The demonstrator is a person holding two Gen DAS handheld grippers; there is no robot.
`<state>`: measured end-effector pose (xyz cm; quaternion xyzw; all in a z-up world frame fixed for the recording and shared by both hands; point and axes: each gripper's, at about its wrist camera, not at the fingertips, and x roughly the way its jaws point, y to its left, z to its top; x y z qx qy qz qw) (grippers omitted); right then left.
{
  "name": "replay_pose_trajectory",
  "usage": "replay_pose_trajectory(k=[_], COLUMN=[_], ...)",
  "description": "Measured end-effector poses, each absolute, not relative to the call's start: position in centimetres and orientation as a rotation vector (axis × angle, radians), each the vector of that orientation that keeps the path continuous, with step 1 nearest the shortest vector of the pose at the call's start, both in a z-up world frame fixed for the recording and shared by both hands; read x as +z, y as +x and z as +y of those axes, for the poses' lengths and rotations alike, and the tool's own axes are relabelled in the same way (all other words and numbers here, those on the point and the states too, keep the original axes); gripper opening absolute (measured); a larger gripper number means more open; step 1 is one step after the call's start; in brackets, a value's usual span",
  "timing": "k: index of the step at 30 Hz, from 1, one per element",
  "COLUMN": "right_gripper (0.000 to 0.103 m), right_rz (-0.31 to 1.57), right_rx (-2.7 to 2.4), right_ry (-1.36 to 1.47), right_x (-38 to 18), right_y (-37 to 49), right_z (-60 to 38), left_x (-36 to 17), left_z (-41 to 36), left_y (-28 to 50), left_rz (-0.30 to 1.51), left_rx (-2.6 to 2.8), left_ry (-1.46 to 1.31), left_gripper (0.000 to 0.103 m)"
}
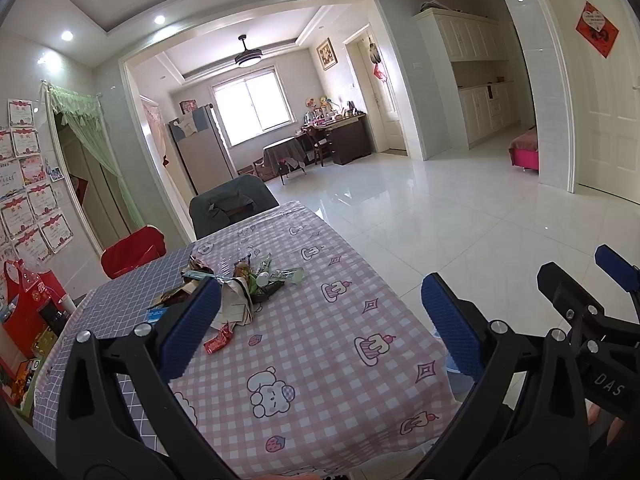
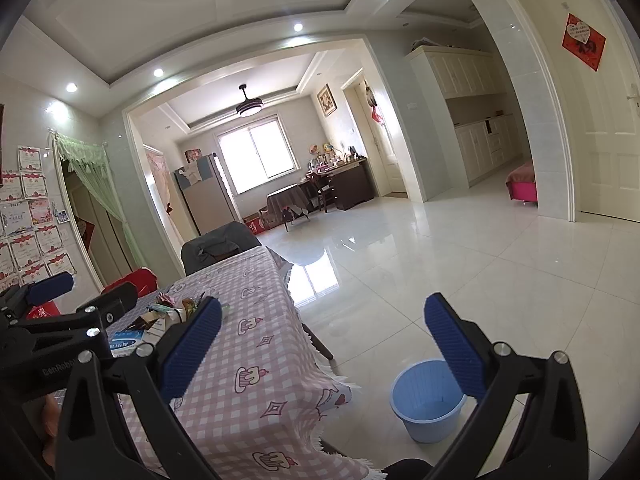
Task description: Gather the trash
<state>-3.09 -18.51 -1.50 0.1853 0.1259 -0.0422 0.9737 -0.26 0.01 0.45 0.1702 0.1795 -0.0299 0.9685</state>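
Left wrist view: the left claw (image 1: 320,332) is seen spread to its widest, nothing between the blue pads, held above the near part of the table (image 1: 320,380) and tipped slightly downward, so that the checked cloth fills the gap between the jaws. The trash pile (image 1: 236,284), a heap of crumpled wrappers and paper, is seen ahead of this claw and just beyond its left pad; a single red wrapper (image 1: 219,339) lies apart from the heap, nearer the claw, just inside that pad. The wide spread is judged to be readiness for a first pick, nothing having been gripped yet. In the right wrist view the right claw (image 2: 324,344) is likewise spread and empty, held off the table's right edge above the floor. The blue bucket (image 2: 424,404) stands on the floor below and between its jaws, partly hidden by the right pad; its placement beside the table is judged to serve as the drop point. The bucket appears empty, so the task is judged barely begun.
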Motion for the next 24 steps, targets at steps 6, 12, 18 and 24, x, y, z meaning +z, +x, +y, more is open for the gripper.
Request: replay_pose_trajectory(k=[6,12,18,24], right_gripper=[0.099,0.099,0.099,0.099], right_rz=[0.254,0.255,0.255,0.26], right_rx=[-0.087,-0.083,-0.081,-0.08], right_ry=[0.372,0.371,0.37,0.37], right_x=[-1.46,-1.22,-1.1,-1.12], right_y=[-3.1,-2.91,-2.98,-2.91], right_z=[-18.59,-18.18,-18.1,-17.99], left_x=[0.64,0.56,0.53,0.57], left_z=[0.35,0.29,0.35,0.39], left_y=[-0.59,-0.59,-0.5,-0.57], left_rz=[0.362,0.362,0.362,0.362], left_rx=[-0.065,-0.063,-0.065,-0.065], left_ry=[0.341,0.341,0.341,0.338], left_gripper=[0.098,0.098,0.098,0.098])
